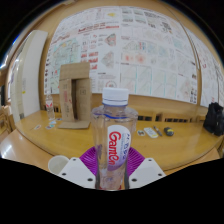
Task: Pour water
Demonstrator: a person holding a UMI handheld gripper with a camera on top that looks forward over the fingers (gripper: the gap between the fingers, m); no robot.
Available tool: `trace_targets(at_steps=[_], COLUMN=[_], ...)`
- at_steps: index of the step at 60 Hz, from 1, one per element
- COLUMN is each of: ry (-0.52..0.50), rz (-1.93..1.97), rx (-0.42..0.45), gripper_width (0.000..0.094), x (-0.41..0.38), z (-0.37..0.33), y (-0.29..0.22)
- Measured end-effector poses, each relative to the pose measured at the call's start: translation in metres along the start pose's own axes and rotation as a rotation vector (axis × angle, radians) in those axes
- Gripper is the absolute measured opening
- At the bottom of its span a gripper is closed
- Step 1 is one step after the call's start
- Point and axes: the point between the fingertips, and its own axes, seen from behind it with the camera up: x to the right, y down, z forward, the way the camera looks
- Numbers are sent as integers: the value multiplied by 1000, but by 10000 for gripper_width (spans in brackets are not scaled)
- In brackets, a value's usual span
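While the claw (113,172) stands clamped on the capped bottle (114,140) above the worktop (30,145); uncap first; tilt slowly toward the glass (51,113).

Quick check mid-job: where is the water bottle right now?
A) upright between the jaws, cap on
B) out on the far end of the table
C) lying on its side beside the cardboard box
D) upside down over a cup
A: the water bottle stands upright between the gripper jaws, its white cap in place, with the purple pads close at either side.
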Motion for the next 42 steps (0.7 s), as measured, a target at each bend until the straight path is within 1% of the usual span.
trace_targets(at_steps=[13, 14, 15, 16, 17, 19, 22, 26, 29, 31, 36, 37, 38, 42], ry=[-33, -36, -36, -33, -38, -34, -31, -24, -20, -8, 21, 31, 40, 66], rz=[25, 23, 21, 12, 11, -2, -1, -3, -7, -10, -16, -15, -15, -16], rx=[-72, -53, -19, -30, -8, -11, -2, -7, -34, -69, -120, -126, -132, -141], gripper_width=[328, 336, 326, 329, 332, 347, 391, 479, 524, 570, 872, 843, 834, 858], x=[-9, -10, -10, -10, -13, -12, -11, -11, -9, -5, -1, 0, 1, -1], z=[30, 30, 31, 31, 30, 28, 31, 28, 26, 25, 11, 7, 2, -22], y=[70, 67, 63, 70, 66, 69, 67, 69, 71, 74, 76, 76, 75, 68])
